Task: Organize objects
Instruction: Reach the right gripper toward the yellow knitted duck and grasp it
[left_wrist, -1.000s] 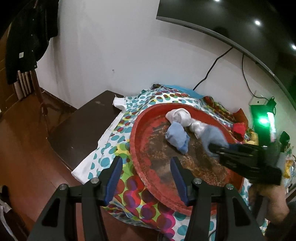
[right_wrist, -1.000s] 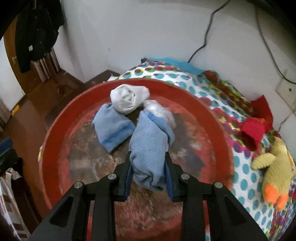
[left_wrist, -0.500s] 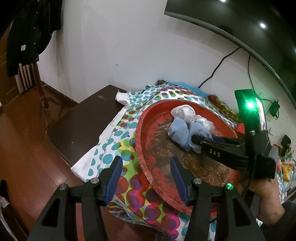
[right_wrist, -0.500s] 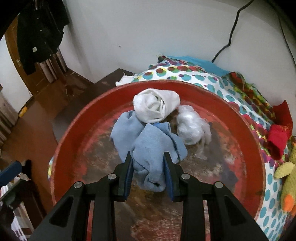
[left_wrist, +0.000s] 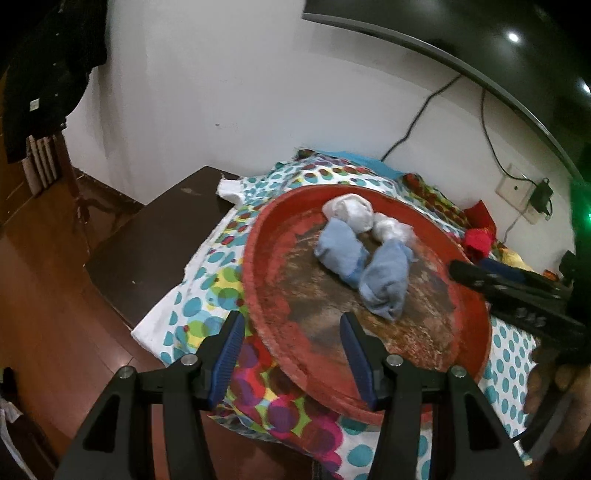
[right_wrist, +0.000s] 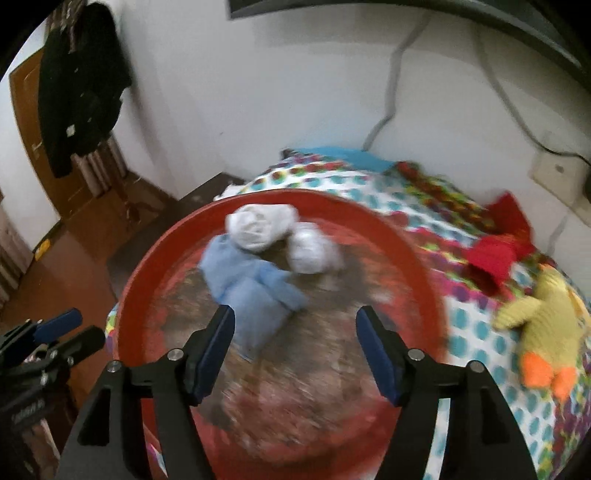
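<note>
A round red tray (left_wrist: 258, 280) lies on a dotted cloth. On it are a white roll (left_wrist: 347, 212), a smaller white bundle (left_wrist: 393, 230) and two blue rolled socks (left_wrist: 338, 251) (left_wrist: 384, 284). My right gripper (right_wrist: 294, 314) hovers over the tray, its jaws opening with nothing between them. The nearer blue sock (right_wrist: 255, 310) lies free just ahead of its left finger. In the left wrist view the right gripper (left_wrist: 469, 266) reaches in from the right. My left gripper (left_wrist: 291, 321) stands open over the tray's near rim and holds nothing.
A yellow plush duck (right_wrist: 546, 325) and a red cloth (right_wrist: 495, 254) lie on the dotted cloth (left_wrist: 207, 291) right of the tray. A dark wooden table top (left_wrist: 155, 251) shows to the left. Cables and a socket (left_wrist: 517, 188) are on the wall behind.
The right gripper carried a blue sock to beside the other blue one, opened and let it go on the tray, then drew back. The left gripper stayed put.
</note>
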